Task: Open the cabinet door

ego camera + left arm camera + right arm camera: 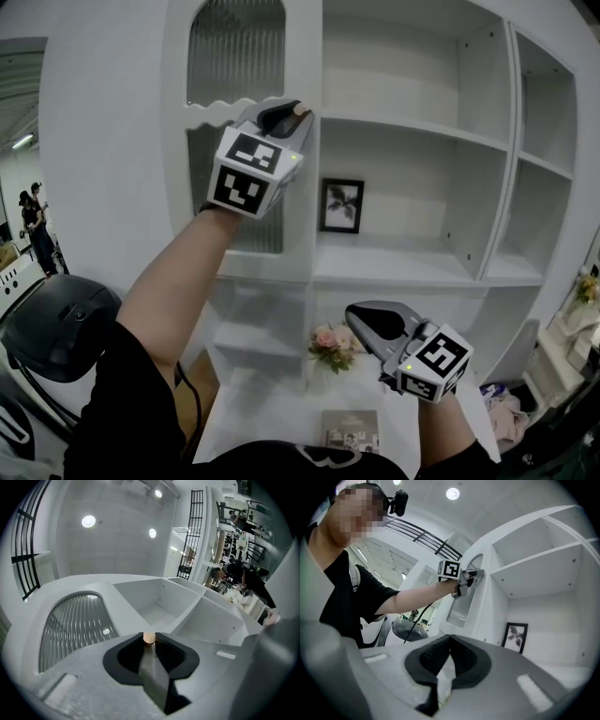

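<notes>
Left hand-held gripper [296, 114] clamps the small round knob [148, 638] of the tall white cabinet door [234, 56], left of open shelves [412, 131] (stiff, probably light, should swing easily). Right hand-held gripper [354, 317] hangs closed, empty.

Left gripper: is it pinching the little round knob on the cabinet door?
Yes, the left gripper has its jaws closed on the small round knob.

Left claw [298, 112] at twelve o'clock covers most of the knob [148, 637]. At six o'clock lies perhaps a booklet [351, 429], print unreadable.
</notes>
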Motion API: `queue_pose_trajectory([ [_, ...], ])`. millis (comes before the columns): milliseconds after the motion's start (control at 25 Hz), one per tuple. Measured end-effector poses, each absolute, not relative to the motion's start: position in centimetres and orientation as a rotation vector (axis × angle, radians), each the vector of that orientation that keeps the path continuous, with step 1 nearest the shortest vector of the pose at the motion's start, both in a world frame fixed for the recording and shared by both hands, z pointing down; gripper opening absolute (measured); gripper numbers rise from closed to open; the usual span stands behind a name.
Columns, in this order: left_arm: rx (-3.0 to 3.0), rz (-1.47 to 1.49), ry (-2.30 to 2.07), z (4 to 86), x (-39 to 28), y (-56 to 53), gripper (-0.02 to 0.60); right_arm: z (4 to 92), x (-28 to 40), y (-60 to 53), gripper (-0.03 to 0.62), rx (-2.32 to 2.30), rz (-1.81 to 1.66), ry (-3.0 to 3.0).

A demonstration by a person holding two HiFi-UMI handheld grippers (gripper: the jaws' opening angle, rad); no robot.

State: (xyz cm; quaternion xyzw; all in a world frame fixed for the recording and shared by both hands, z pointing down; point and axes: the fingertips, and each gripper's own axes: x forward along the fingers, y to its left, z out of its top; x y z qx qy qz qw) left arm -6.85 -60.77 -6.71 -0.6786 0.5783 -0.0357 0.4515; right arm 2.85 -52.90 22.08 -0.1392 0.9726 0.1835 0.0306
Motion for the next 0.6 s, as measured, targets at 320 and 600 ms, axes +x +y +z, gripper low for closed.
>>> queue_pose_trajectory([
  [320,-1.681,-0.101,1.401,-6.7,-6.8,-59.4,0.080,22.8,2.1,-52.0,0.002,-0.418,0.559,3.015],
  [600,-1.711,-0.099,1.377,-6.6,-6.7,-57.6,0.078,22.8,1.7,-50.1,0.002,-0.423,0.551,3.022],
])
